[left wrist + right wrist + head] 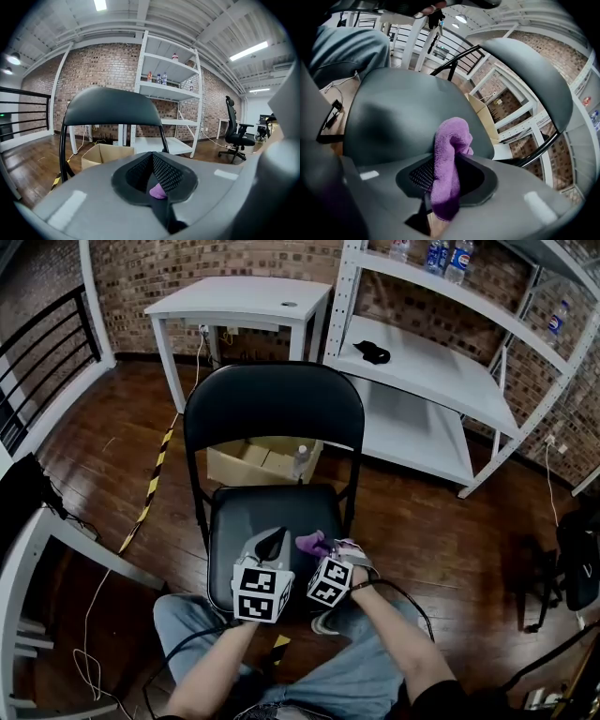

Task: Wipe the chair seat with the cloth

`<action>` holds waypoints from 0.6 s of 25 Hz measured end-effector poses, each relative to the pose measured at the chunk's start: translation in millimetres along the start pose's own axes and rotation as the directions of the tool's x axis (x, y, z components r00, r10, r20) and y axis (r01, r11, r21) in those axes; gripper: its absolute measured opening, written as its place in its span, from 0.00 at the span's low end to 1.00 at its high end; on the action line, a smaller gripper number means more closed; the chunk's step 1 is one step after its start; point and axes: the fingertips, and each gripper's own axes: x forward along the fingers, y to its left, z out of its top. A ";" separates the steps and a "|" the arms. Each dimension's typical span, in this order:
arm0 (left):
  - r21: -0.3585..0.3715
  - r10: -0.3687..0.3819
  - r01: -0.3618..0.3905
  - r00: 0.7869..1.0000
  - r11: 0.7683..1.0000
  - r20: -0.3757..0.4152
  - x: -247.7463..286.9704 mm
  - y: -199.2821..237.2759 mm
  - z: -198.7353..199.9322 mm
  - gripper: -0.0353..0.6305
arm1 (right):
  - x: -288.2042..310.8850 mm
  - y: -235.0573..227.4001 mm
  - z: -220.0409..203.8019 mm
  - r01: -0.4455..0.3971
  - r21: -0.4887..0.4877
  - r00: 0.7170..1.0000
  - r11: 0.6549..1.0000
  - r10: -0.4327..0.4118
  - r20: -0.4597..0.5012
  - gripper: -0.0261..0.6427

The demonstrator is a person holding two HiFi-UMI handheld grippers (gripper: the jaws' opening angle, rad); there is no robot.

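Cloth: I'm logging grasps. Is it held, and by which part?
The right gripper holds the cloth, jaws shut around its bunched middle. The left gripper shows a purple bit between its jaws; grip unclear.

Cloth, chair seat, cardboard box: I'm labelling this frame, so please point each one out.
cloth (449, 154), right gripper view, on the middle of the hanging purple fold.
chair seat (272, 510), head view, on the bare middle of the black cushion.
cardboard box (246, 463), head view, on its tan top.

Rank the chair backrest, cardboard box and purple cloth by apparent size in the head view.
1. chair backrest
2. cardboard box, though partly hidden behind it
3. purple cloth, clearly smallest
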 end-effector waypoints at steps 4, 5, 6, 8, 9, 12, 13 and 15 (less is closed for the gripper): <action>0.008 -0.009 0.009 1.000 1.000 0.004 -7.4 -9.8 -2.6 0.06 | -16.9 25.2 -6.3 -0.024 -0.008 1.000 1.000 0.024 0.009 0.21; 0.012 -0.011 0.011 1.000 1.000 0.003 -9.6 -12.2 -4.3 0.06 | -22.7 31.9 -7.9 -0.028 -0.016 1.000 0.999 0.028 0.010 0.21; 0.014 -0.013 0.013 1.000 1.000 0.003 -11.8 -13.9 -5.7 0.06 | -28.4 38.0 -10.0 -0.029 -0.025 1.000 0.999 0.029 0.009 0.21; 0.011 -0.013 0.012 1.000 1.000 0.006 -15.6 -14.8 -7.5 0.06 | -38.3 48.7 -14.0 -0.028 -0.040 1.000 0.999 0.029 0.008 0.21; 0.009 -0.012 0.012 1.000 1.000 0.007 -17.6 -15.0 -8.4 0.06 | -43.1 55.8 -15.8 -0.035 -0.042 0.999 0.998 0.035 0.010 0.21; 0.008 -0.016 0.016 1.000 1.000 0.010 -23.7 -18.7 -11.1 0.06 | -58.9 80.2 -23.1 -0.066 -0.055 0.998 0.996 0.067 0.014 0.21; 0.009 -0.019 0.019 1.000 1.000 0.012 -25.4 -20.5 -11.0 0.06 | -64.3 87.5 -25.3 -0.079 -0.059 0.997 0.995 0.080 0.013 0.21; 0.009 -0.024 0.024 1.000 1.000 0.018 -28.0 -24.4 -10.4 0.06 | -74.6 100.3 -27.7 -0.104 -0.070 0.994 0.992 0.105 0.014 0.21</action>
